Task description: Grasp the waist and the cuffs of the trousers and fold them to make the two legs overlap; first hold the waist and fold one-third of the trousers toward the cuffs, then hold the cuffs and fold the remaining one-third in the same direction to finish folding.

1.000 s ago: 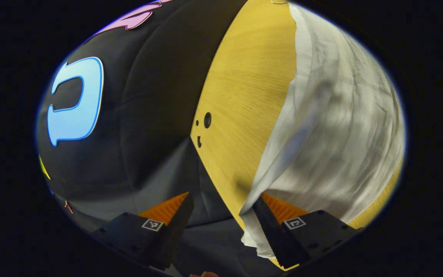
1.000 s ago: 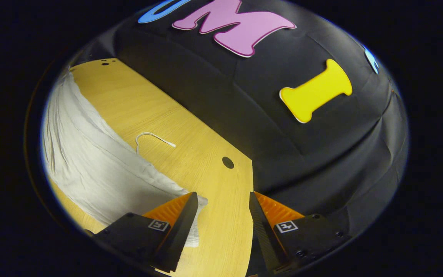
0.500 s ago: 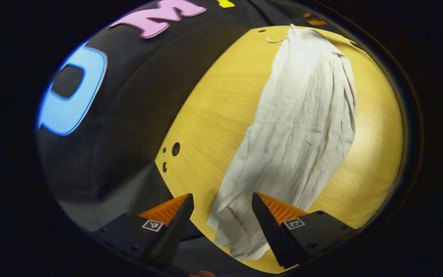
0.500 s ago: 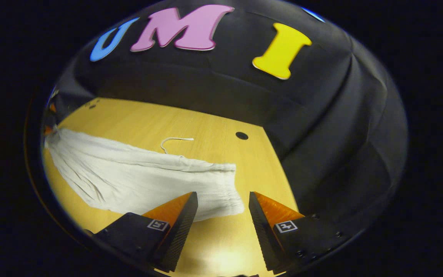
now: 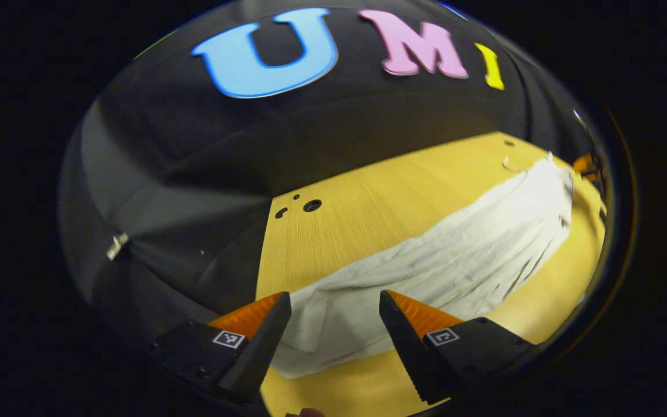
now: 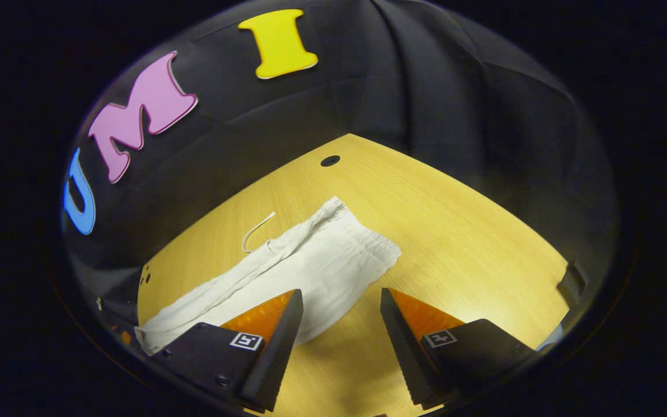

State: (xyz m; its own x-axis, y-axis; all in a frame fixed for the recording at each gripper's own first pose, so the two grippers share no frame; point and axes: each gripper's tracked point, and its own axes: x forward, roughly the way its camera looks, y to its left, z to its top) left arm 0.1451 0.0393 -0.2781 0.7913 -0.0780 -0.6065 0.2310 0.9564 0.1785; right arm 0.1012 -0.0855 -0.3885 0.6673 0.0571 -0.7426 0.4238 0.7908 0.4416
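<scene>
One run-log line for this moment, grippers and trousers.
left gripper: open, over cuff end | right gripper: open, over waist end | trousers: flat on table, drawstring trailing, thirds not folded

Wooden table (image 6: 455, 231), black cloth wall (image 6: 426, 87)

Left gripper (image 5: 333, 301) agape above trousers (image 5: 426, 272), table (image 5: 380, 197).

— Where are we looking in from here?

— We'd call it a recording booth, not a home. We see a black cloth wall (image 6: 455, 104) draped in folds on every side of a bare wooden table (image 6: 455, 243).

— Anything else that tells us so?

— We see round holes (image 5: 312, 205) drilled through the tabletop, and only white trousers (image 6: 310, 260) laid out on it.
</scene>
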